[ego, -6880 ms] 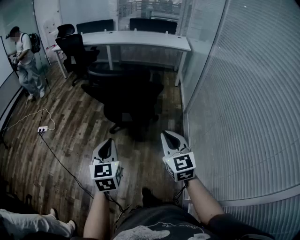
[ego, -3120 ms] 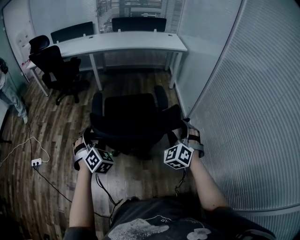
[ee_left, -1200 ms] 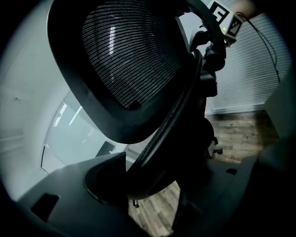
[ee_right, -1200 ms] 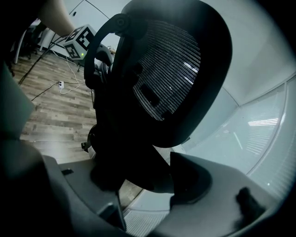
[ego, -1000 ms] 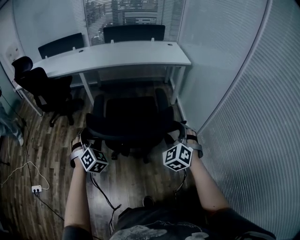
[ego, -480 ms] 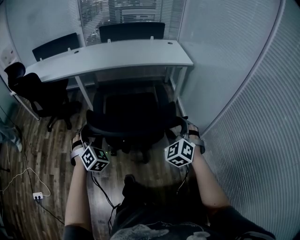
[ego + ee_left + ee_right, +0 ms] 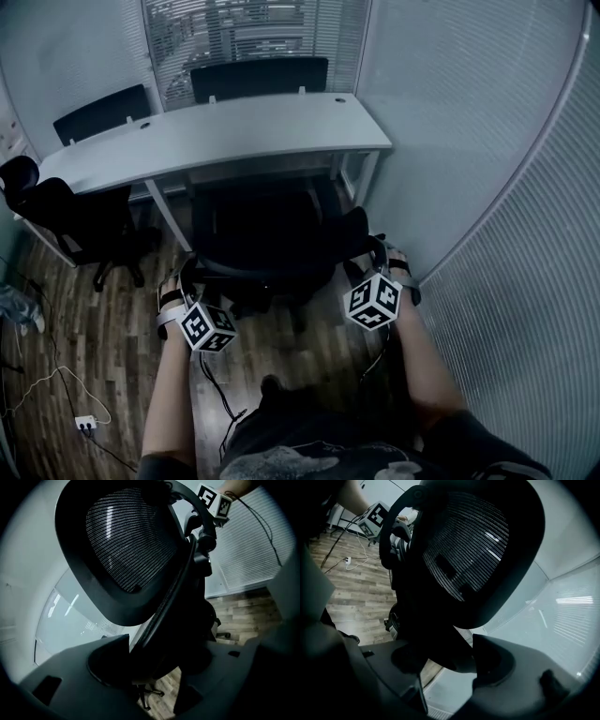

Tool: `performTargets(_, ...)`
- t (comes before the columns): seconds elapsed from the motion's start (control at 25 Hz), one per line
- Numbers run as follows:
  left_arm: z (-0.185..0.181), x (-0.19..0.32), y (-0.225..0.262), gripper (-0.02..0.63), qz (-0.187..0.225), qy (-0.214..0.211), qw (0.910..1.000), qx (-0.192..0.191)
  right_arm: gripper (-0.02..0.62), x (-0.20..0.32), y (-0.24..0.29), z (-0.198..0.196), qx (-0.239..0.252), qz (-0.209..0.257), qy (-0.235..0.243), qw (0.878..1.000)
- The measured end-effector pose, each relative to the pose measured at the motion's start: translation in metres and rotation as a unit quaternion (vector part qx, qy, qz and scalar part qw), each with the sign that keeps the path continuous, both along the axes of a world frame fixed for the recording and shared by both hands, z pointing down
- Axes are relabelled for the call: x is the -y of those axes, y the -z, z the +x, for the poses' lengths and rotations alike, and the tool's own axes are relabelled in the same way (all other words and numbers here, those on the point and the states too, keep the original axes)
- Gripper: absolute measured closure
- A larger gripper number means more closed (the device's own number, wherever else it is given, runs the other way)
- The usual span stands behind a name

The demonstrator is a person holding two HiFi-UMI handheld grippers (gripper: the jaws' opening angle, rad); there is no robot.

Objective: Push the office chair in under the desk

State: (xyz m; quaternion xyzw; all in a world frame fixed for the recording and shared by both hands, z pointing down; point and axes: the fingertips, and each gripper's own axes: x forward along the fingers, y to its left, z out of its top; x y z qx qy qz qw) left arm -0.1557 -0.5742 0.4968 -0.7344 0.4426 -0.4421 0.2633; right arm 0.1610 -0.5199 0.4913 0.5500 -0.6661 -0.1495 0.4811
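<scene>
The black mesh office chair [image 7: 267, 234] stands in front of me, its seat partly beneath the front edge of the white desk [image 7: 216, 136]. My left gripper [image 7: 190, 281] holds the left edge of the backrest. In the left gripper view the backrest frame [image 7: 126, 541] fills the gap of that gripper [image 7: 164, 644], whose jaws are closing tighter on it. My right gripper [image 7: 373, 255] holds the right edge of the backrest. The right gripper view shows the frame [image 7: 473, 541] wedged between that gripper's [image 7: 447, 651] jaws.
A second black chair [image 7: 66, 220] stands at the left end of the desk. Two dark chairs [image 7: 258, 75] are behind the desk. A glass wall with blinds [image 7: 506, 187] runs close along the right. A cable and power strip [image 7: 84, 422] lie on the wood floor at left.
The chair has rolled forward towards the desk, and both grippers have gone with it on the backrest. The desk now overlaps the seat's front.
</scene>
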Motion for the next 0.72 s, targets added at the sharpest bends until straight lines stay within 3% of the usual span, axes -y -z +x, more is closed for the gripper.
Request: performTargets(0.72,0.014,0.158,-0.005,0.324,-0.010,-0.030,0.9995,0.008,0.310,0.145,-0.003,0.014,-0.008,0.002,-0.039,0.999)
